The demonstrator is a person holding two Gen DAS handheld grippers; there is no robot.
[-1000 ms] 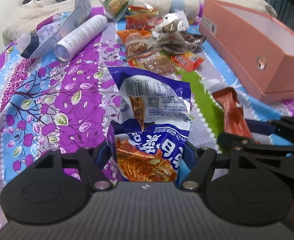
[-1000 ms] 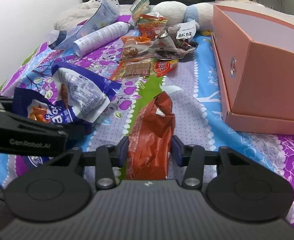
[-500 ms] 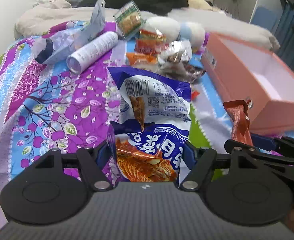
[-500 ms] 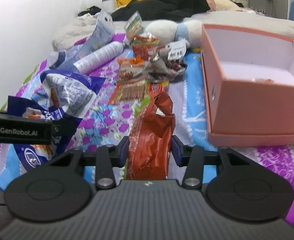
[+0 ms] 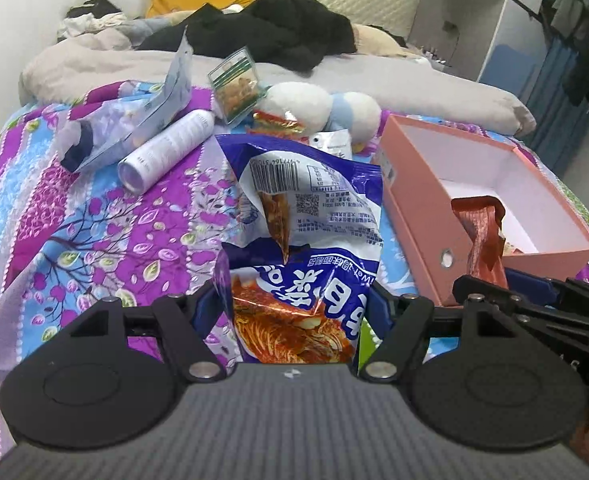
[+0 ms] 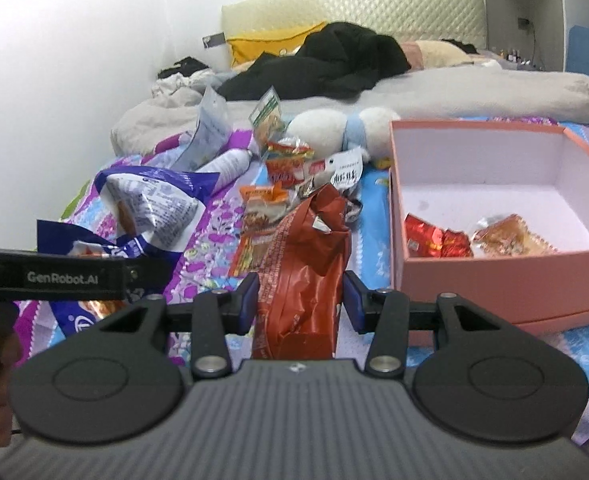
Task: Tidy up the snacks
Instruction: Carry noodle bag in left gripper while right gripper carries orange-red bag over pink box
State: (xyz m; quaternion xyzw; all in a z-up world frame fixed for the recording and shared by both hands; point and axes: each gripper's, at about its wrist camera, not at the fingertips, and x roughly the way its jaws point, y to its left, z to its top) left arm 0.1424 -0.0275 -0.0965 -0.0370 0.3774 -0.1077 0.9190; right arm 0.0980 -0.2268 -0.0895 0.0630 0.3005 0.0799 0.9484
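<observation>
I had the left gripper [image 5: 299, 312] clamped on the blue noodle packet [image 5: 306, 236], its blue pads pressed against both edges of the bag, which stood upright between the fingers just left of the pink box [image 6: 494, 216]. My right gripper [image 6: 300, 296] was closed on the red snack bag [image 6: 302, 264], crumpled and upright in the fingers, near the box's front left corner. Both bags hung clear of the floral bedspread [image 5: 94, 240]. The box sat open on the bed, and inside it, against the front wall, lay a red foil packet [image 6: 434, 240] beside a clear-wrapped pastry [image 6: 510, 238]. Left of the box, a loose heap of snack packets [image 6: 278, 184] lay on the bedspread, with a white cylindrical can [image 5: 166, 152] and a plush toy [image 5: 326, 106] near it.
</observation>
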